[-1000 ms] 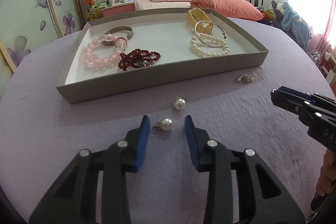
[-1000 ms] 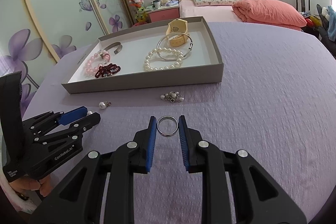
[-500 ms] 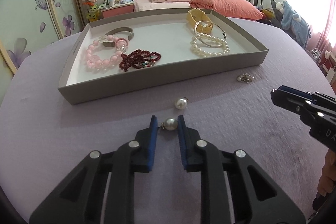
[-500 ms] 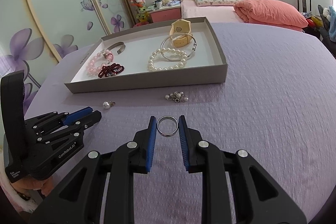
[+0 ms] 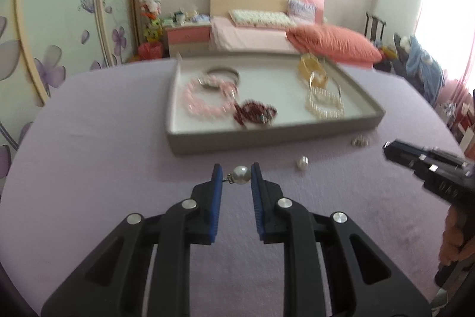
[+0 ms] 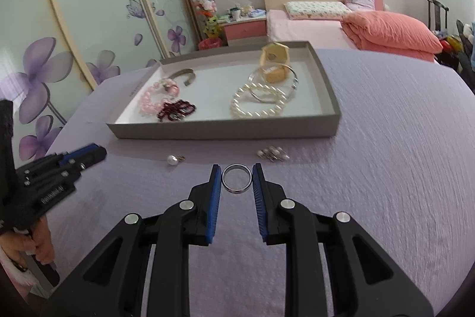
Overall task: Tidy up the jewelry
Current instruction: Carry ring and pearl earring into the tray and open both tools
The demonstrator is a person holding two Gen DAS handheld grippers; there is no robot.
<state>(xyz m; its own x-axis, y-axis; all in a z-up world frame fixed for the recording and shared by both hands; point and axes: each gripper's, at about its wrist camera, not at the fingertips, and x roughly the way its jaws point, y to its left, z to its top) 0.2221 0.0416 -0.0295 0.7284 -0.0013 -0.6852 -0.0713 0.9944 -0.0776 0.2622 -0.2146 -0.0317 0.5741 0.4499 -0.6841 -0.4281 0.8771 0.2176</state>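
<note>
Pearl earring (image 5: 240, 175) pinched in left tool (image 5: 236, 176)

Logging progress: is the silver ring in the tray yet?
Out. The silver ring is clamped in the right gripper, short of the tray.

Both fisheye views look forward and downward along their own jaws, low over the lilac surface (image 5: 89, 156), toward the bed (image 6: 311, 28) at the far wall. Both share the grey tray (image 5: 267, 138) (image 6: 225, 132), and each catches the other gripper at its edge.
</note>
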